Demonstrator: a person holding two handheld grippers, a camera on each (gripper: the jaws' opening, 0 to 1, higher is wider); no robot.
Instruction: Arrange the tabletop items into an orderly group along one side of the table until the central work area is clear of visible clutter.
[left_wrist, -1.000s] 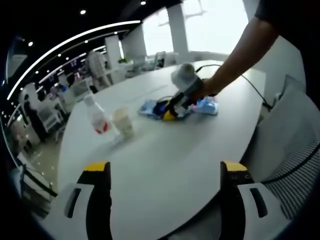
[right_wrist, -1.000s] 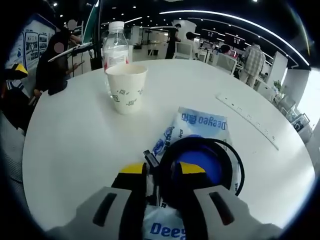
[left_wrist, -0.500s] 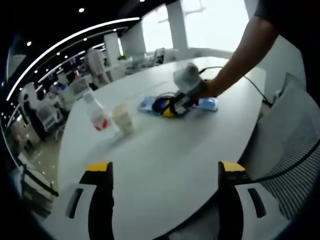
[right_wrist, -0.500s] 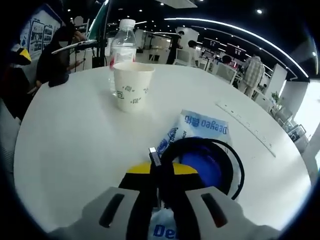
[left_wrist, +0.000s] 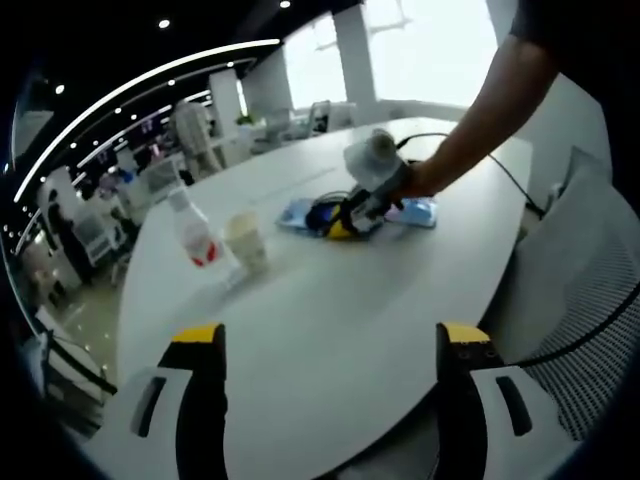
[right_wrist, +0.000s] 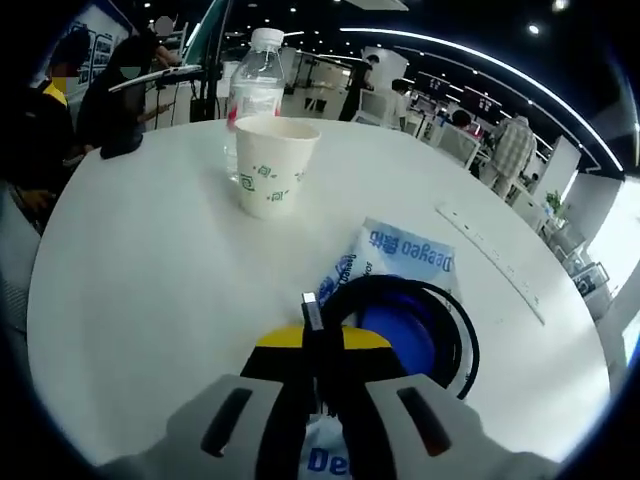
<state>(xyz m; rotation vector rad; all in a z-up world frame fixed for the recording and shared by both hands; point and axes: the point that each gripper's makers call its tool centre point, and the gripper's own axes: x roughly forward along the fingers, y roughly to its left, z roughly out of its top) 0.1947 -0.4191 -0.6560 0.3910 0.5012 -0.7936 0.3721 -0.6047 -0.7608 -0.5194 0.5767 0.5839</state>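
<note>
Near the middle of the white surface (right_wrist: 140, 300), the right tongs (right_wrist: 321, 345) are pinched together on a coiled black cable (right_wrist: 400, 300), gripping it at the stretch just below its small metal plug (right_wrist: 312, 305). The coil lies straight ahead of these tongs, resting on a blue-printed packet (right_wrist: 405, 255), with a second such packet (right_wrist: 325, 455) tucked under the tongs' base. Beyond and to the left in the right gripper view stand a paper cup (right_wrist: 272, 165) and, just behind it, a clear water bottle (right_wrist: 255, 85) — close together, possibly touching, I cannot tell.

From the left gripper view, the left tongs (left_wrist: 325, 345) hang wide open and empty over the near edge of the surface, well apart from everything. The cup (left_wrist: 246, 242) and bottle (left_wrist: 193, 230) sit ahead and to the left of them; the right tongs (left_wrist: 350, 215) and the cable pile lie ahead and slightly right, with the person's arm (left_wrist: 480, 110) reaching in from that side.

The relation that matters: the cable is already in the right tongs, and the cup-and-bottle pair lies forward-left of it, across a bare stretch. My judgement is that the coil should travel that way to join them — the loose loops may drag a packet along.
</note>
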